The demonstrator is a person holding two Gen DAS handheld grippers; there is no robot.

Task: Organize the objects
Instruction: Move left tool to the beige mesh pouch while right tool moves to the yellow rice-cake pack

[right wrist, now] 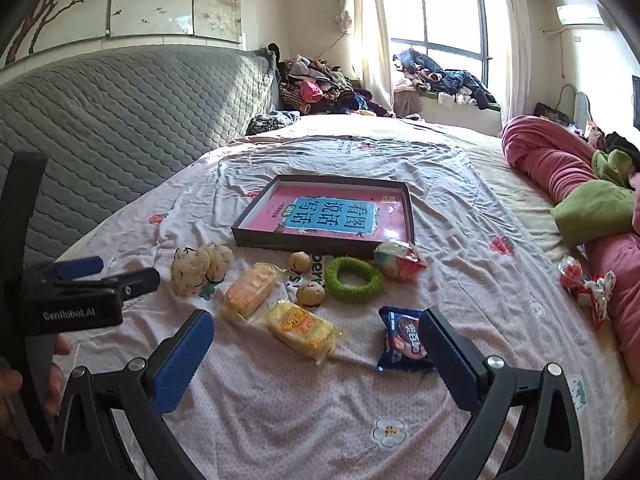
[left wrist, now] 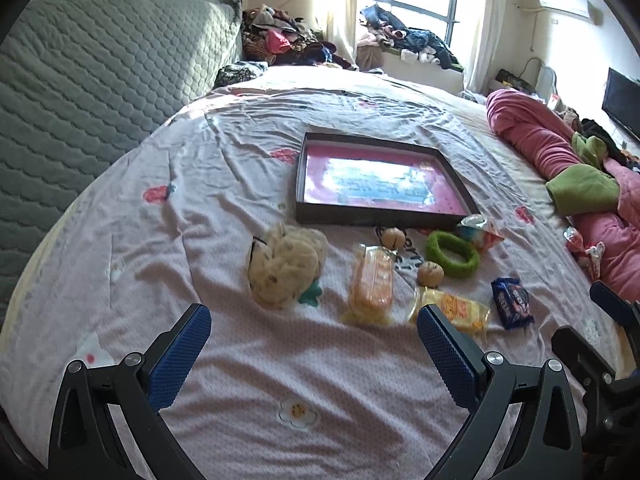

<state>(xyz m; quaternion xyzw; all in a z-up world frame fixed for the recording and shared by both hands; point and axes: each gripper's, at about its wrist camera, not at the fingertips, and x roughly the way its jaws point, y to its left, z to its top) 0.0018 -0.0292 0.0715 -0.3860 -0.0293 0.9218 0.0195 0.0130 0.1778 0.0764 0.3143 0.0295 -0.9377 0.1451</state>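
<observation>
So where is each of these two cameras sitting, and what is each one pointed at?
Left wrist view: rides on the left gripper, looking down along its open blue fingers at the bed; the right gripper's black frame shows at the right edge.
Right wrist view: rides on the right gripper, also open and angled down at the bed; the left gripper and a hand show at the left edge.
Shared: the dark tray holding a pink book, the green ring, the snack packets and the blue packet.
</observation>
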